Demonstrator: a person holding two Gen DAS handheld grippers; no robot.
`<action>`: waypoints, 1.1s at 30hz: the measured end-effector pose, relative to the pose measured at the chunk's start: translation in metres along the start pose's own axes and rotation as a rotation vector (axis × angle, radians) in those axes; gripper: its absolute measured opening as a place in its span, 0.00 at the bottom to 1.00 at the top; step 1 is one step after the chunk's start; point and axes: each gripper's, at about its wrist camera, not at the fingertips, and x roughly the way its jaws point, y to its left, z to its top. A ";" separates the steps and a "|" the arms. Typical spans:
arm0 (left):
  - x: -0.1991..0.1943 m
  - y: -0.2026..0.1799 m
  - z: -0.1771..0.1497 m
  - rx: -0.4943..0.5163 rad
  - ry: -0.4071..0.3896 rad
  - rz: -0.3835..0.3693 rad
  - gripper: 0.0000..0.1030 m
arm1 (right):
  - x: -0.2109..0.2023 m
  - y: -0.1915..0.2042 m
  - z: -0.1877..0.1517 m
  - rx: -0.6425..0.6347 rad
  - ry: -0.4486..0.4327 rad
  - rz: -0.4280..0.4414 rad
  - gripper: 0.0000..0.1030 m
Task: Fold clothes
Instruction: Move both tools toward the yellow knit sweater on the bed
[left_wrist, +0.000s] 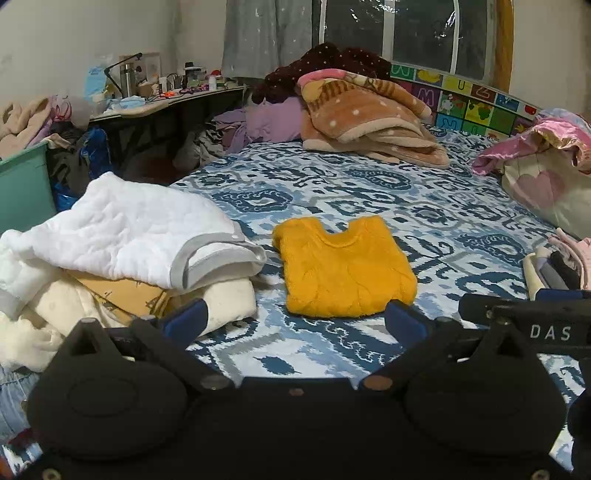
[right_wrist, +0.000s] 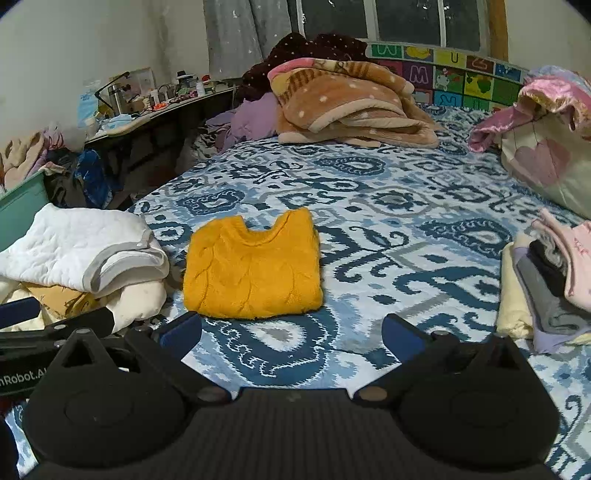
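Nearest the lens, the left gripper and right gripper both gape wide, holding nothing. The yellow sweater lies folded mid-bed, toward the near edge. Probably this fold is done; next, move it to a stack. Only the right view fully shows the folded pile at the bed's right edge.

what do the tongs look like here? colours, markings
Both match: the left tongs and right tongs have matte black bodies with two rounded teardrop housings, triangular cut-outs, visible screws, and blue pads on the fingers. White lettering on the sides reads "DAS" and "nRobot.A". No cables or sleeves visible.
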 end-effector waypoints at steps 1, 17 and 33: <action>-0.002 0.000 0.000 0.000 -0.003 0.000 1.00 | -0.003 0.001 0.000 -0.005 -0.004 -0.002 1.00; -0.016 0.001 0.003 -0.002 -0.020 -0.006 1.00 | -0.026 0.004 0.007 0.007 -0.012 -0.017 1.00; -0.014 0.000 0.003 -0.002 -0.020 -0.010 1.00 | -0.025 0.004 0.009 0.014 -0.014 -0.021 1.00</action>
